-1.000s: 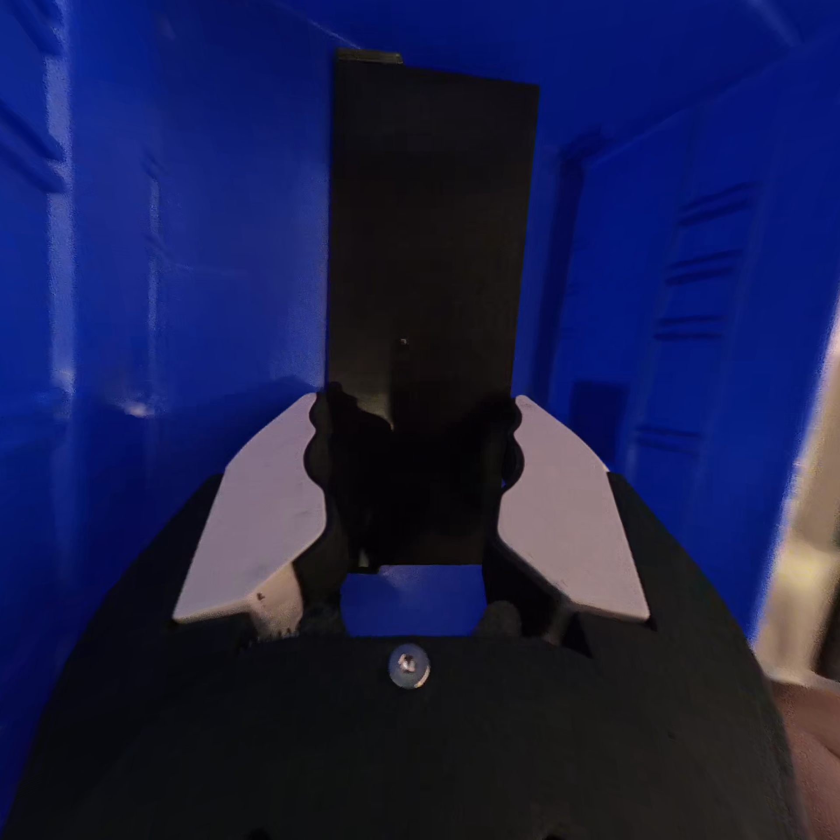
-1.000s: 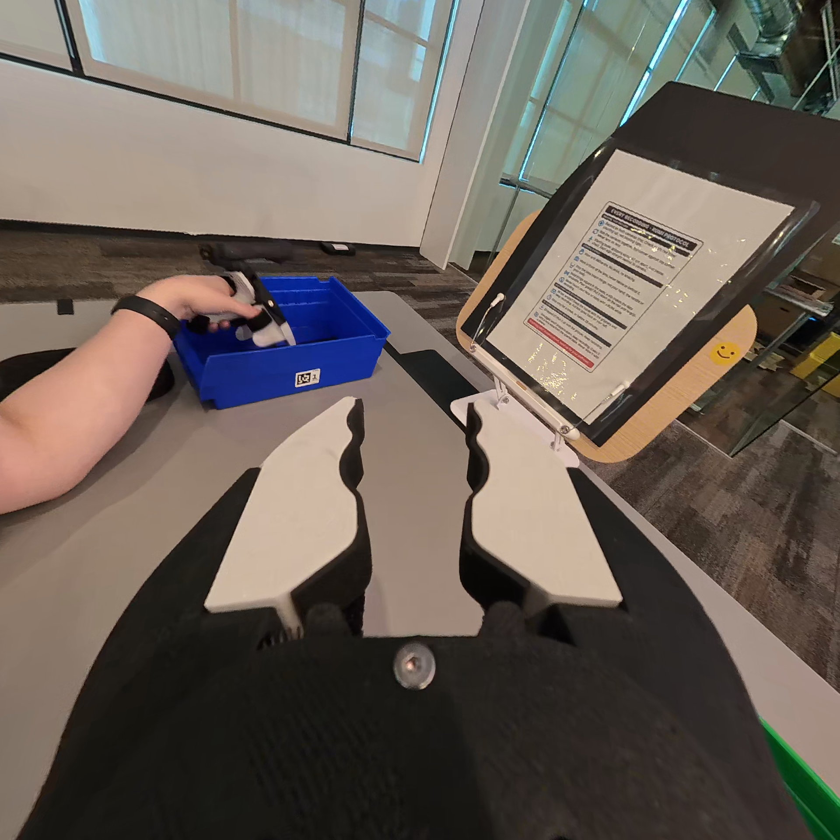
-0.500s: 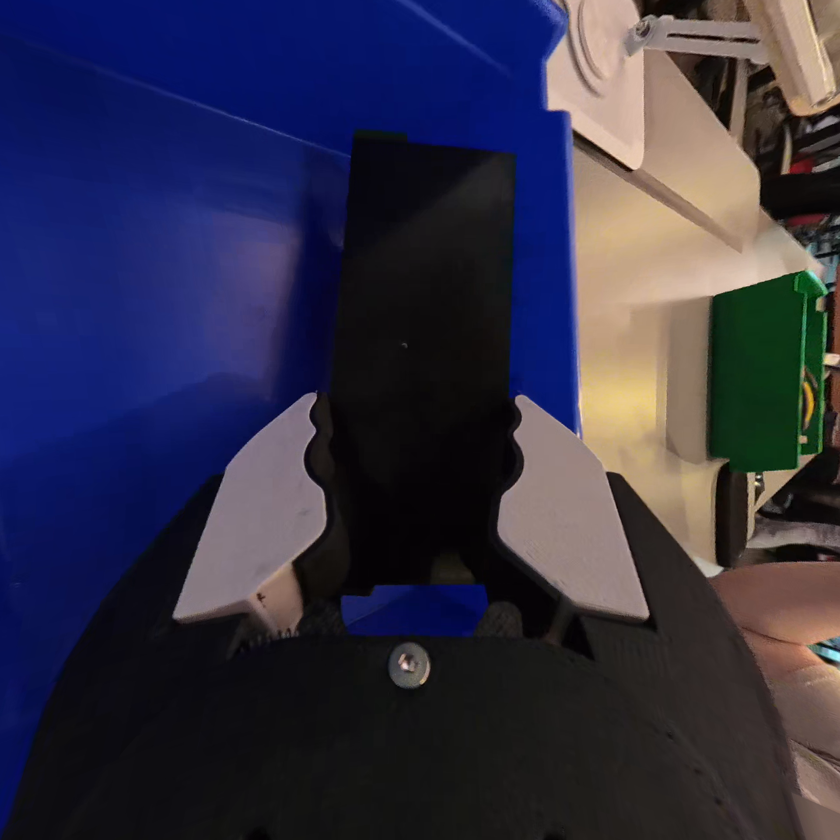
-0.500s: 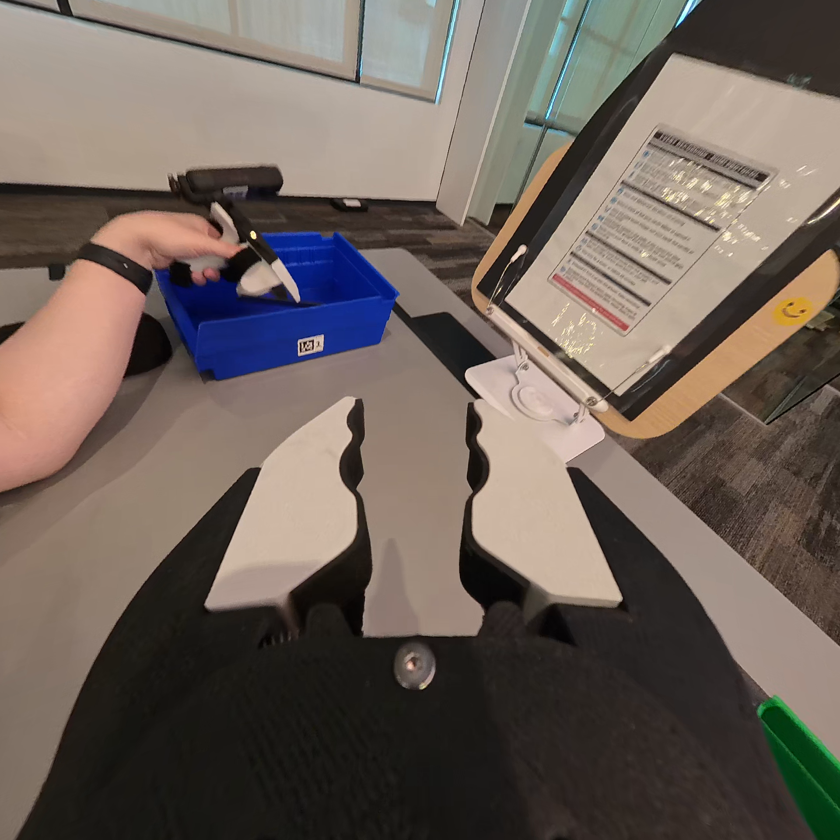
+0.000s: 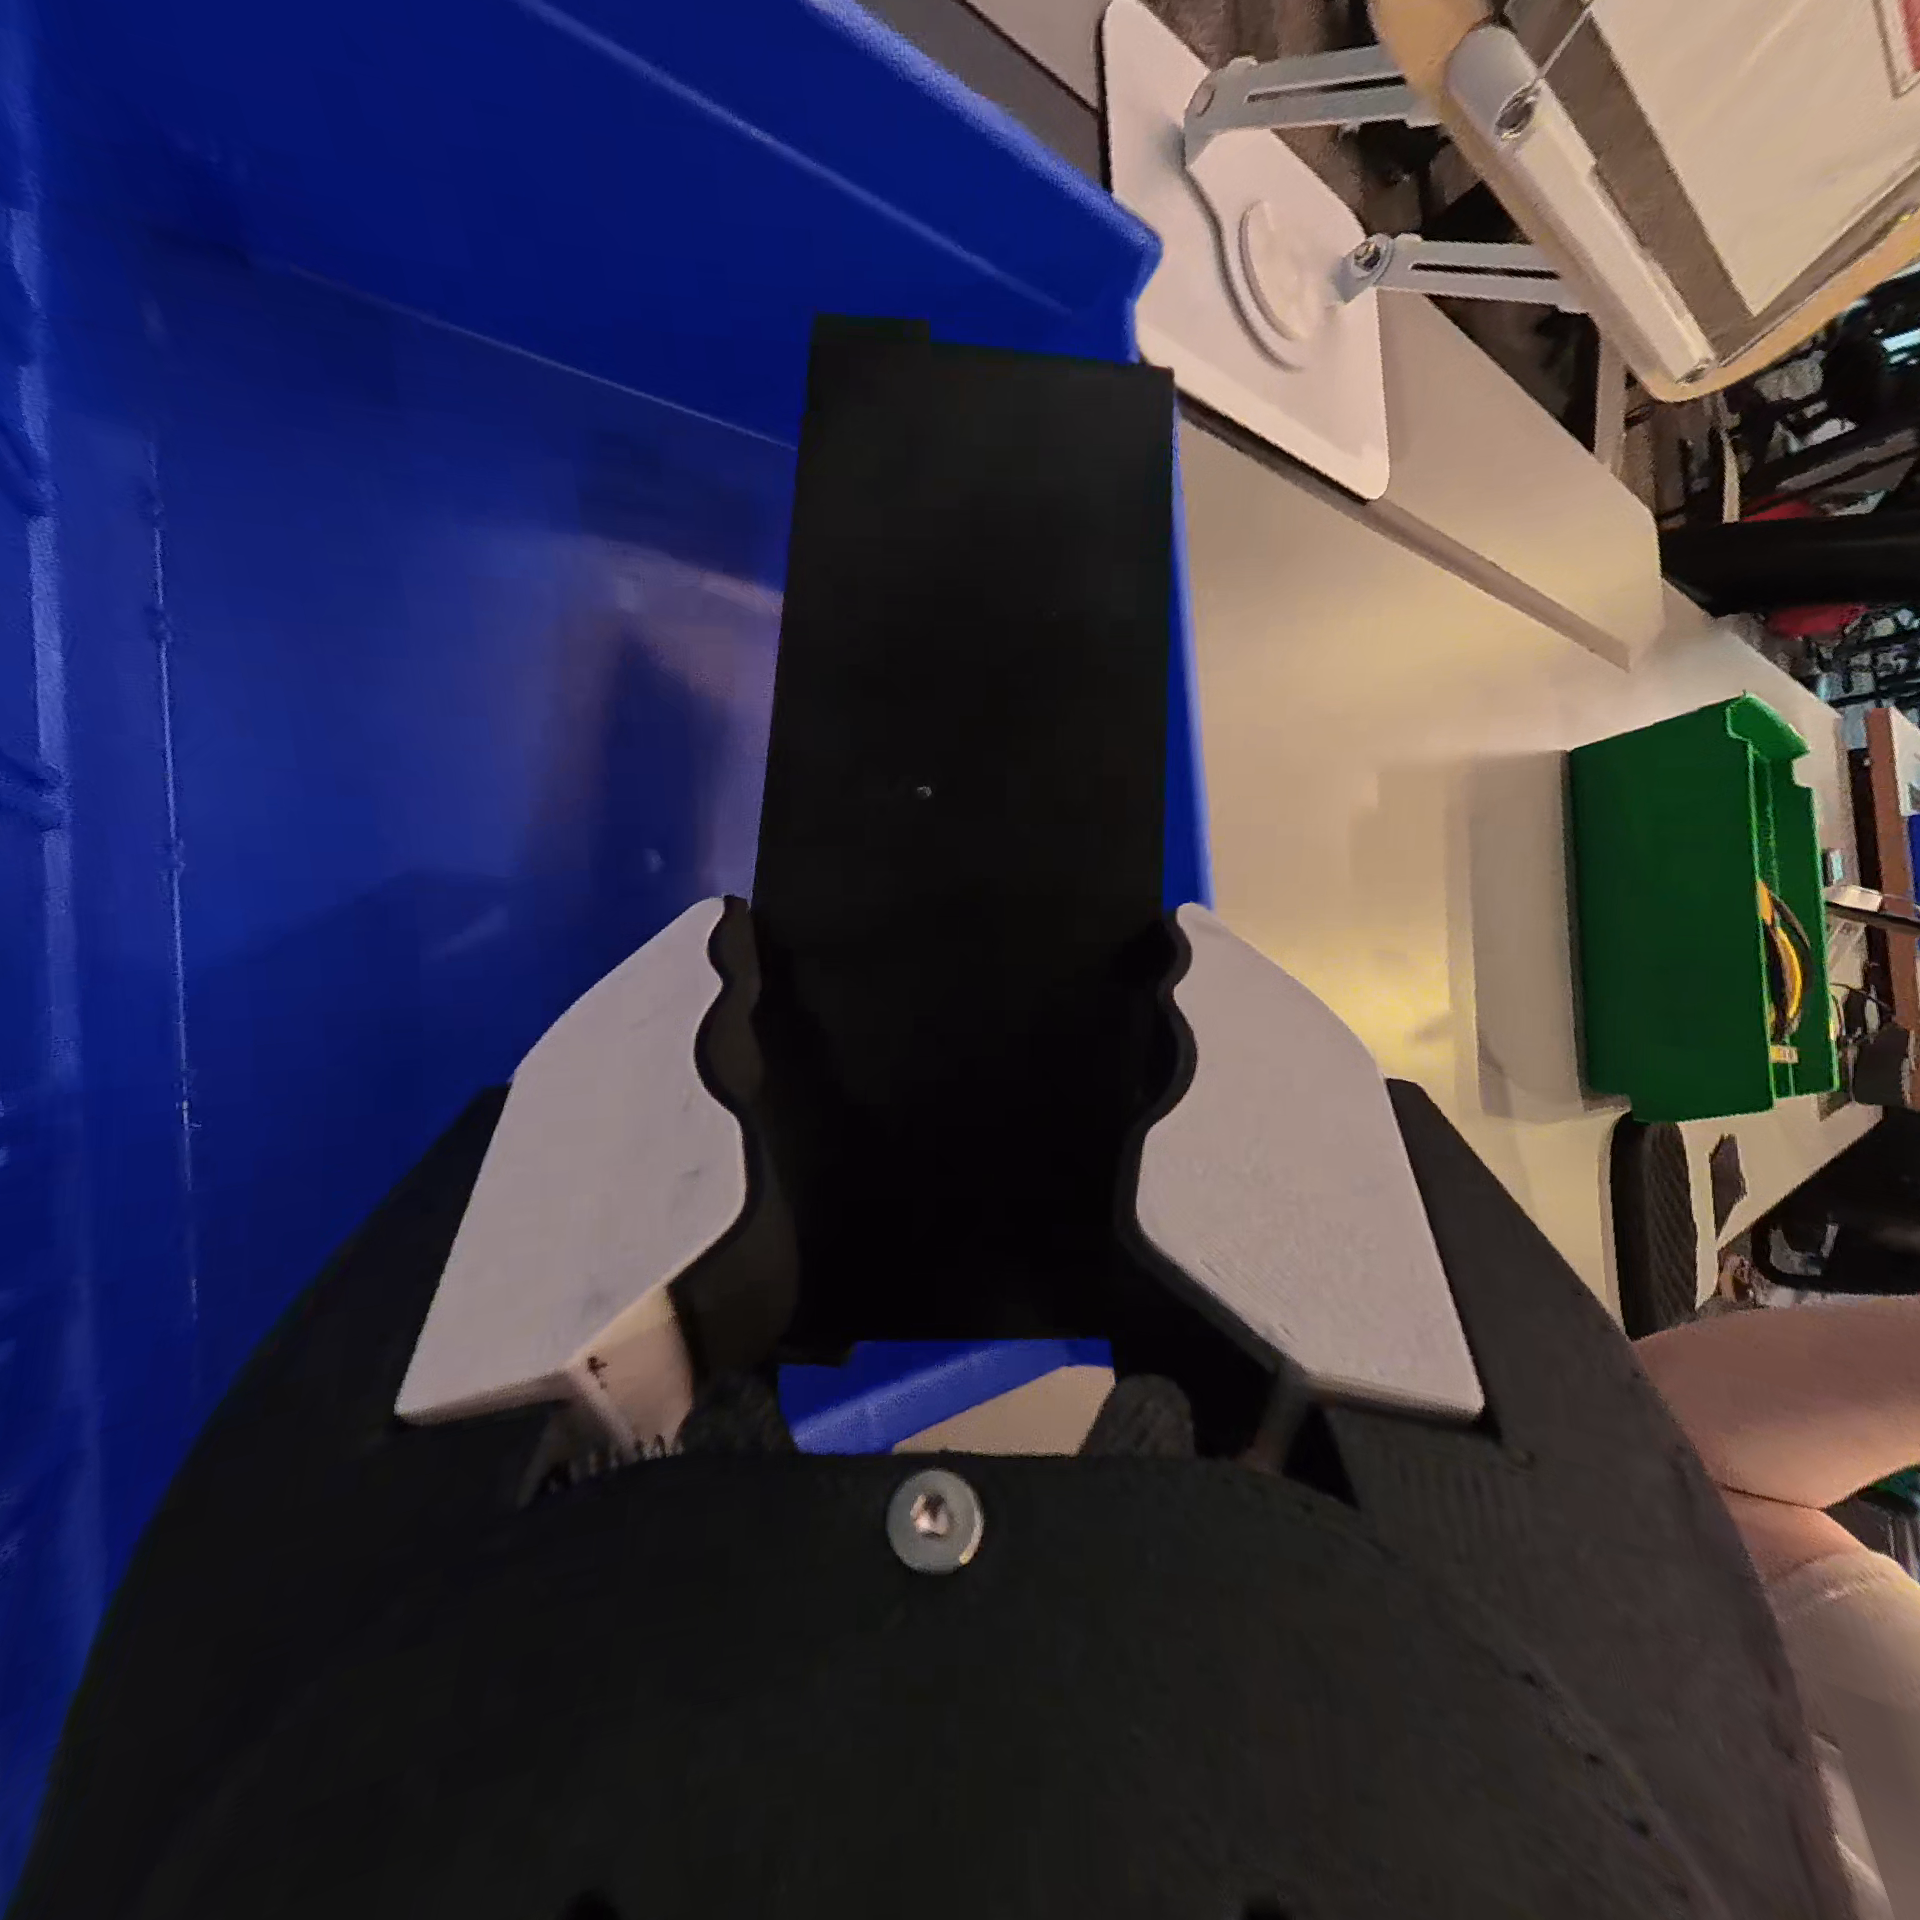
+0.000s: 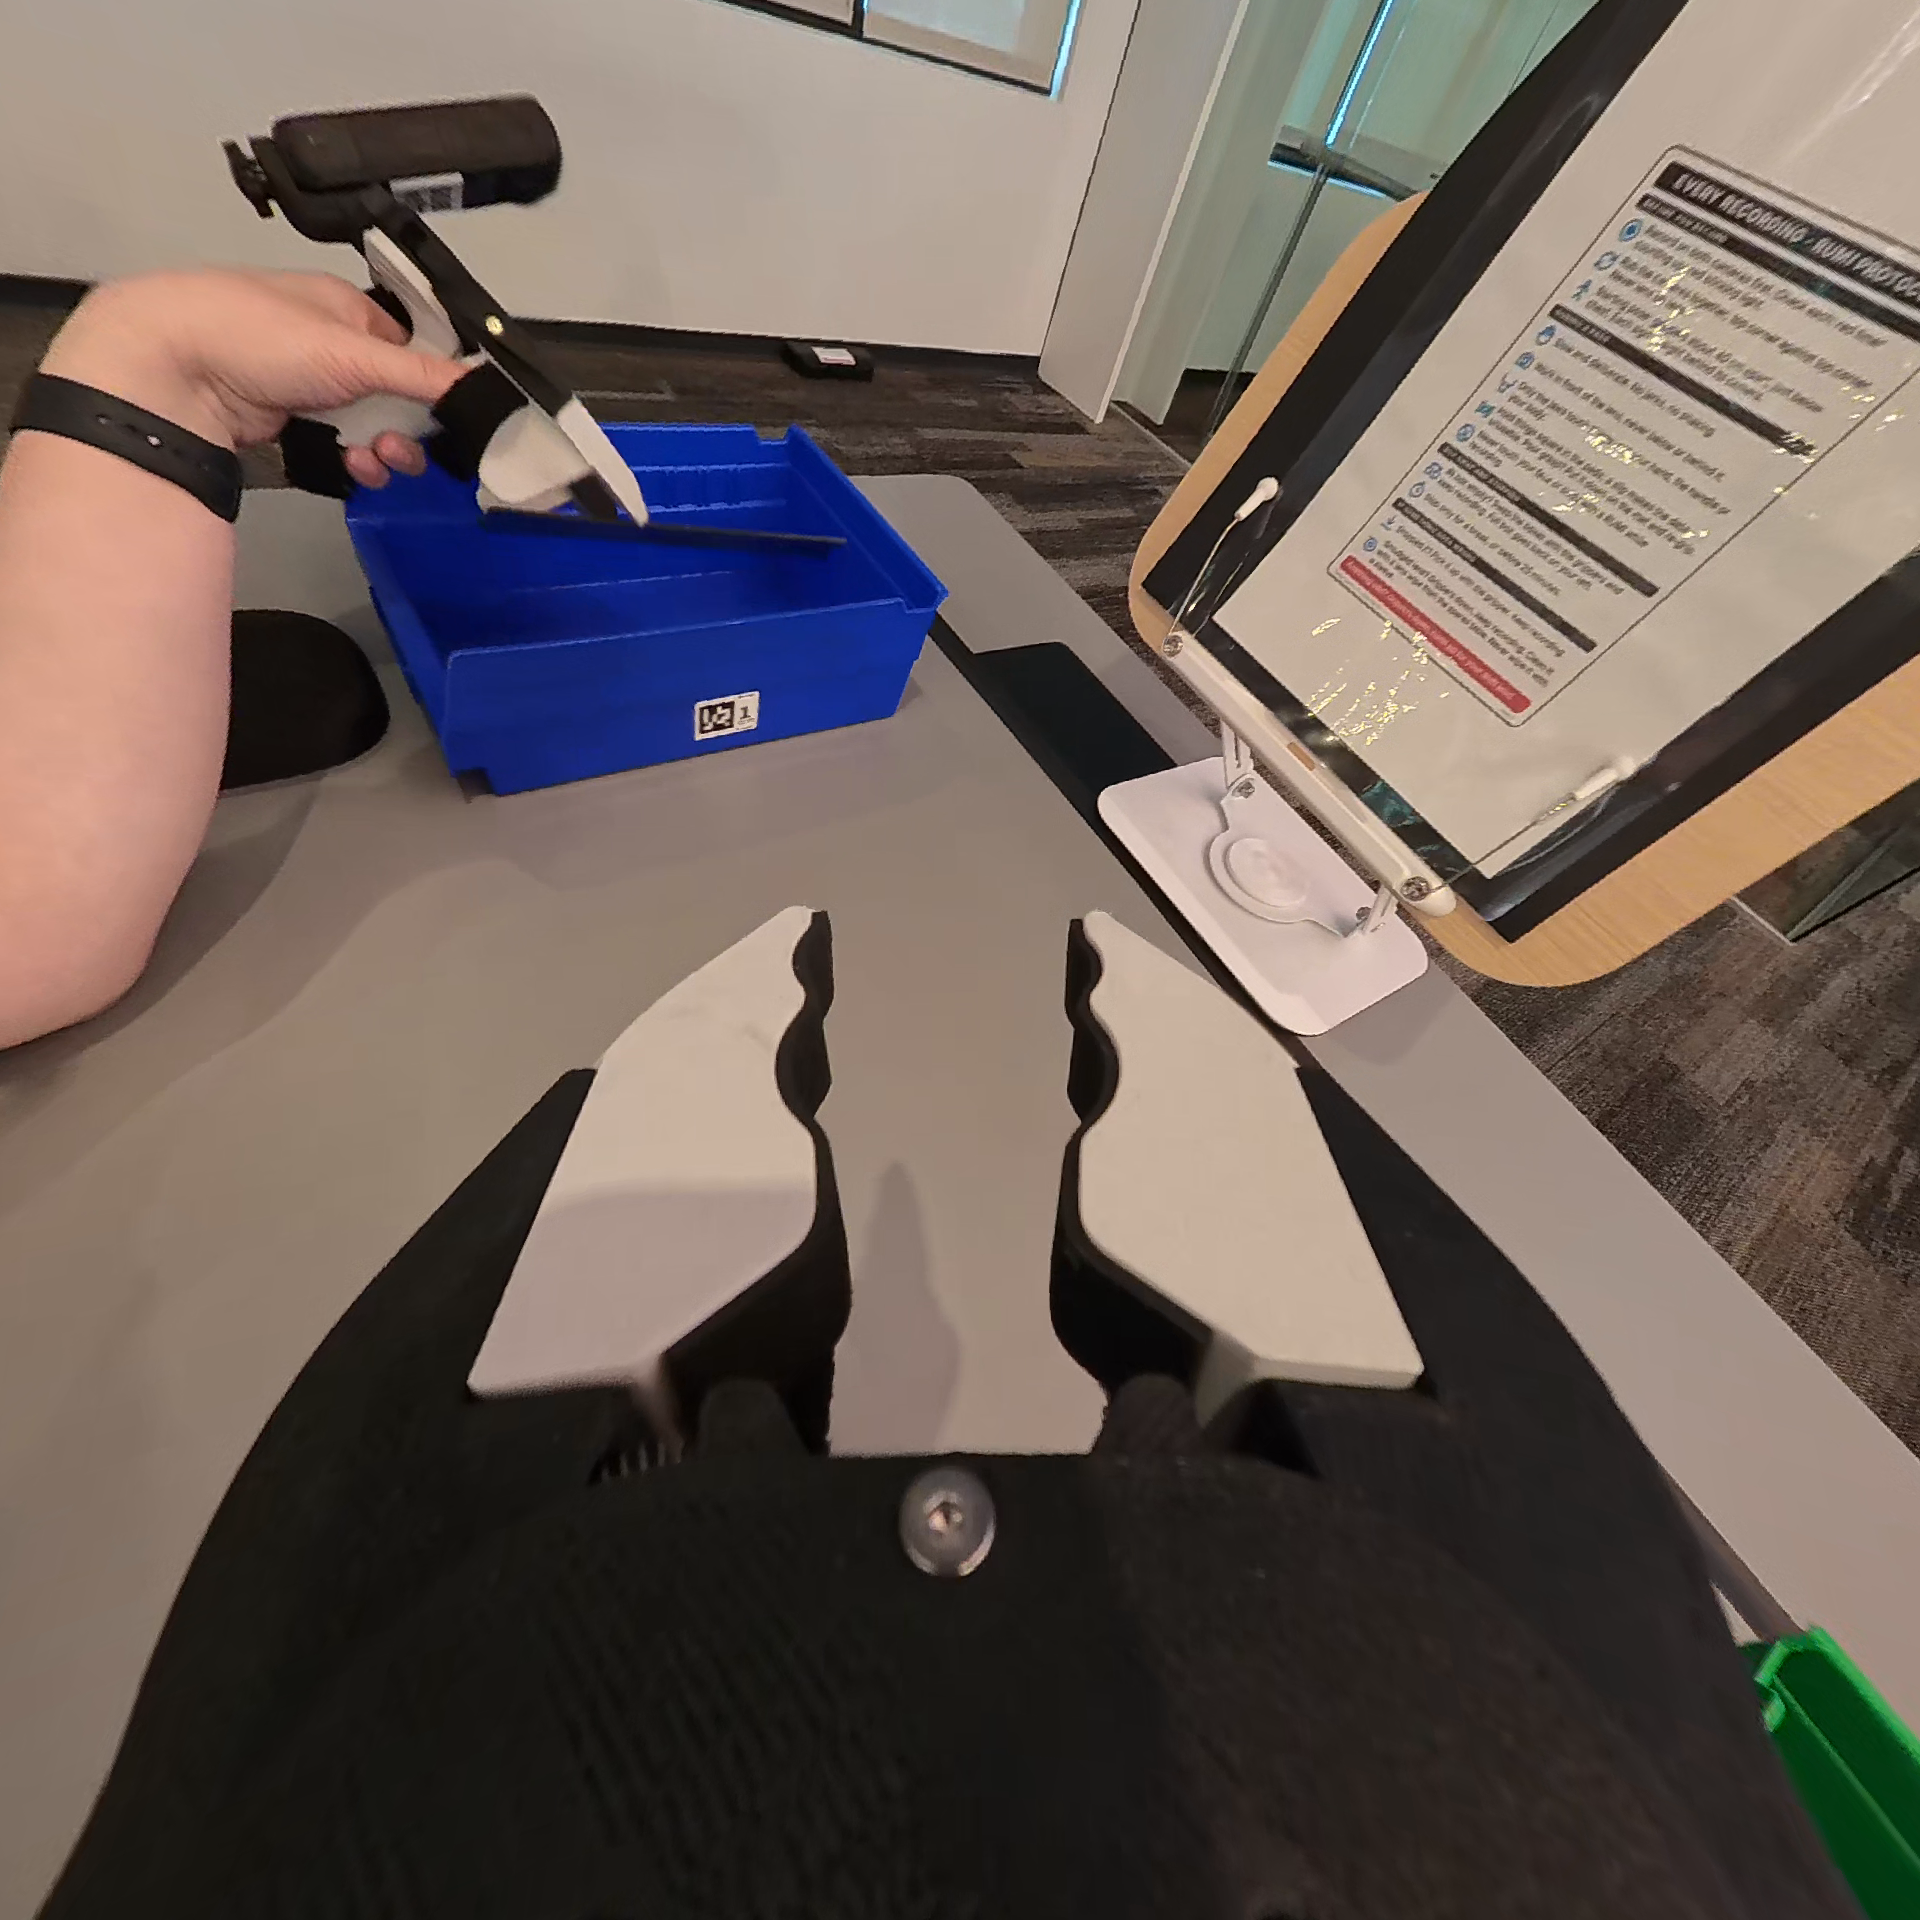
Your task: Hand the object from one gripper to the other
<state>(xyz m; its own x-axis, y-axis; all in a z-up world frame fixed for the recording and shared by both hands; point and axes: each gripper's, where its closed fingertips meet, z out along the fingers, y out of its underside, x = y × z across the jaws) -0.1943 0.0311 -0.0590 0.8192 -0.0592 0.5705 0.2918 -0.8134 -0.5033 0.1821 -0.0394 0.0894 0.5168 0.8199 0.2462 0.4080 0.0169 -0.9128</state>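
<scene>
My left gripper (image 5: 956, 935) is shut on a flat black rectangular plate (image 5: 977, 644), with both pads against its long edges. It holds the plate above the blue bin (image 5: 416, 623). In the right wrist view the left gripper (image 6: 582, 488) holds the thin plate (image 6: 727, 535) edge-on, level over the blue bin (image 6: 665, 644). My right gripper (image 6: 948, 935) is open and empty, low over the grey table (image 6: 520, 935), well short of the bin.
A white stand (image 6: 1268, 894) carries a tilted board with a printed sheet (image 6: 1558, 447) at the right. A green bin (image 5: 1683, 925) sits farther along the table; its corner (image 6: 1839, 1756) shows at the lower right. A person's forearm (image 6: 94, 727) reaches in from the left. My hands' fingertips stand some 40 centimetres from each other.
The left gripper has lifted the black plate up out of the blue bin, keeping its hold. The right gripper has moved closer to the bin, still open.
</scene>
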